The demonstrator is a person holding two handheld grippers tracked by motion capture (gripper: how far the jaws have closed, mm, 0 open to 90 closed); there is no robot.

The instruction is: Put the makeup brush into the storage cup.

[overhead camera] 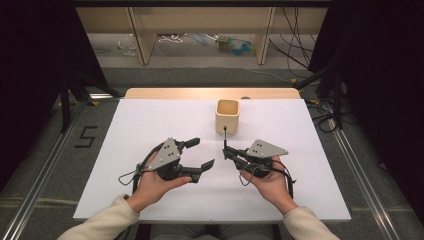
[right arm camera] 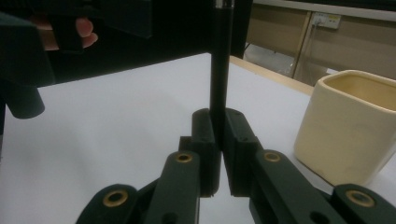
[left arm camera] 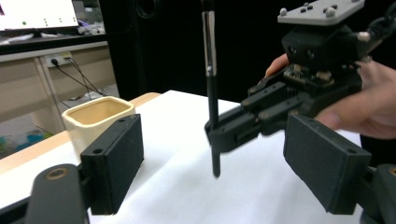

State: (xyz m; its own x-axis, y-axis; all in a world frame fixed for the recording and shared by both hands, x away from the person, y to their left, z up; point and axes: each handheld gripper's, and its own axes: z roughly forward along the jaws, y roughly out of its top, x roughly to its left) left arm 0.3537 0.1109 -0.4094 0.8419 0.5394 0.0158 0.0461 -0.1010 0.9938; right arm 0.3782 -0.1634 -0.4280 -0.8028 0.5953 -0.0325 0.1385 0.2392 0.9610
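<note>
Pen upright, clamped between right gripper pads, just in front of cup, apart from it. Lower tip just above the sheet in left gripper view, a gap under it. Left gripper wide open, nothing between pads, well left of pen. Open white sheet between the two grippers and out to the left edge; cup near the far edge, wood strip behind. Pen top cut off by frame in both gripper views; cup inside not readable. Right hand under its gripper, jaws pointing left across the table. Left hand likewise low, jaws pointing right toward pen. Sleeves entering from bottom edge.
</note>
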